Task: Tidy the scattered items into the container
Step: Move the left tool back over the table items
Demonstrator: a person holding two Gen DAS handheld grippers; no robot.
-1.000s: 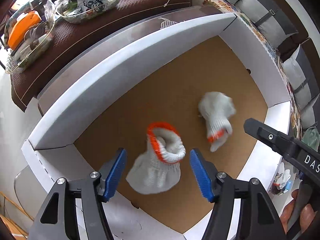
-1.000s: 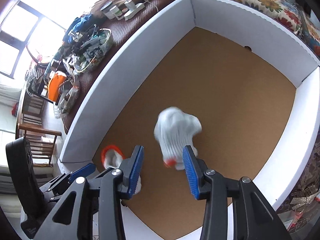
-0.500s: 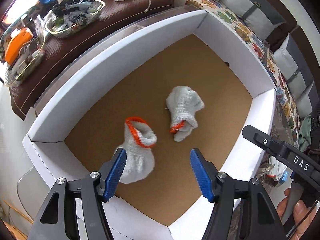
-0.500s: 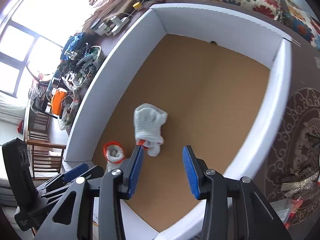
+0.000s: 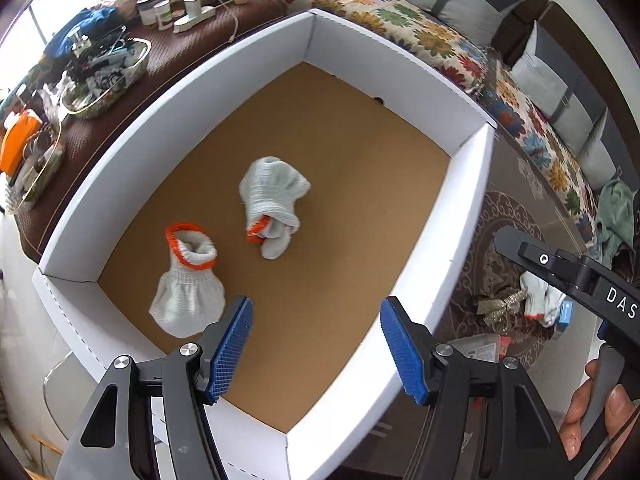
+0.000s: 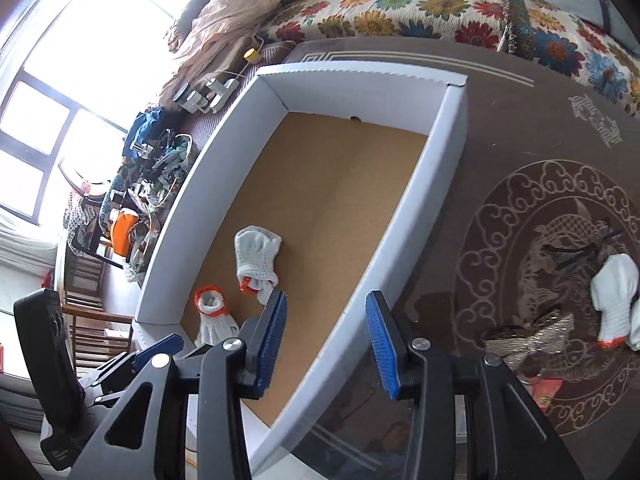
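Observation:
A white cardboard box with a brown floor holds two white knit gloves with orange cuffs: one at the near left, one in the middle. The box and both gloves also show in the right wrist view. My left gripper is open and empty above the box's near edge. My right gripper is open and empty over the box's right wall. Another white glove and a glittery bow lie on the dark table at the right.
The dark patterned table carries a small blue item and a packet beside the glove. Cluttered baskets and jars stand on a brown side table at the left. A floral sofa is behind.
Both grippers have risen and drawn back from the box, open. The two gloves they let go now lie still on the box floor. The right gripper has swung right, towards the table.

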